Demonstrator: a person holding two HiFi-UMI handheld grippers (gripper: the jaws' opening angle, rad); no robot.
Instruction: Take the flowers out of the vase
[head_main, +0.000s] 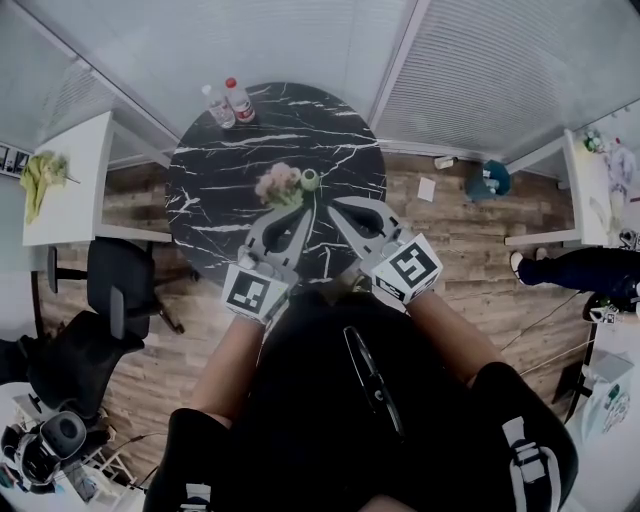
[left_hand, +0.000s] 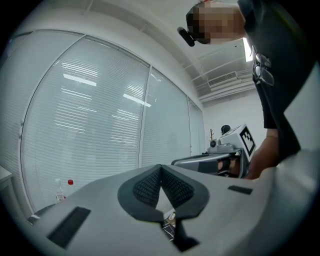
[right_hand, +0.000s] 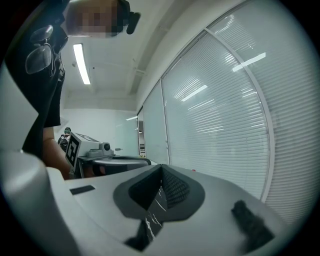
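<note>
The left gripper (head_main: 297, 208) is clenched: in the left gripper view (left_hand: 161, 168) its dark ribbed pads (left_hand: 146, 187) meet at the tip with nothing caught between them. The right gripper (head_main: 334, 209) is likewise squeezed shut and empty, its pads (right_hand: 175, 189) closing to a point in the right gripper view (right_hand: 161, 168). The person holds both roughly level and side by side over the near part of a round black marble table (head_main: 210, 190), with their tips angled toward each other. Each gripper shows in the other's view. Just beyond the tips, near the middle of the table, are the flowers (head_main: 278, 183), a pinkish bunch. They lean to the left of the small pale vase (head_main: 309, 179), and neither gripper touches them. At the far edge of the table stand two clear bottles (head_main: 230, 103), one with a red cap. Slatted blinds (head_main: 500, 70) close off the room behind the table, and a white side table (head_main: 75, 190) stands to the left on the wooden floor (head_main: 470, 270).
</note>
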